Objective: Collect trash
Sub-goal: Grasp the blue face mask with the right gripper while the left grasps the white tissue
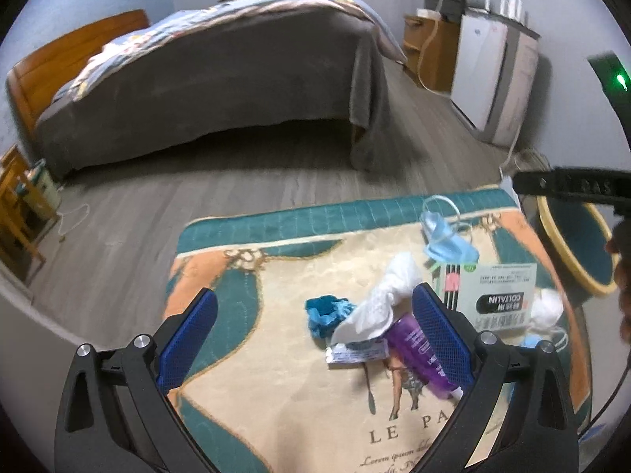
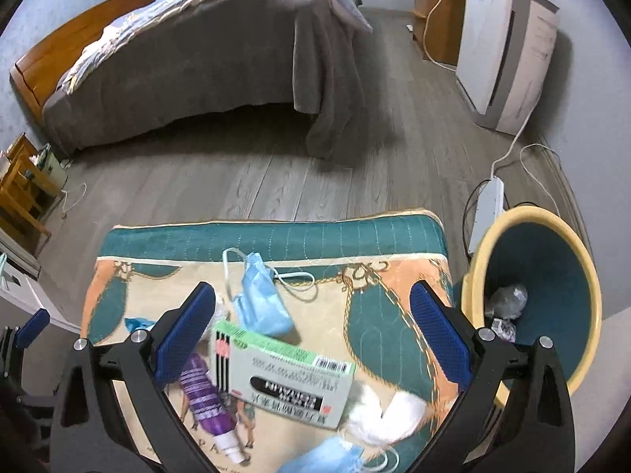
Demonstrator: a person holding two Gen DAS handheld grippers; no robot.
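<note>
**Trash Strewn on the Rug, Both Claws Empty**

While the trash lies scattered on the patterned rug, a green-and-white box sits between a purple tube, blue masks and white tissue. The yellow bin stands just beside the rug, holding crumpled scraps. The left claw and right claw hover spread wide, grasping nothing.

The left tongs have matte black forked arms, blue mesh-textured pads inside, and round silver screws at the joints. The right tongs match: black frame, blue pads, silver screws.
</note>
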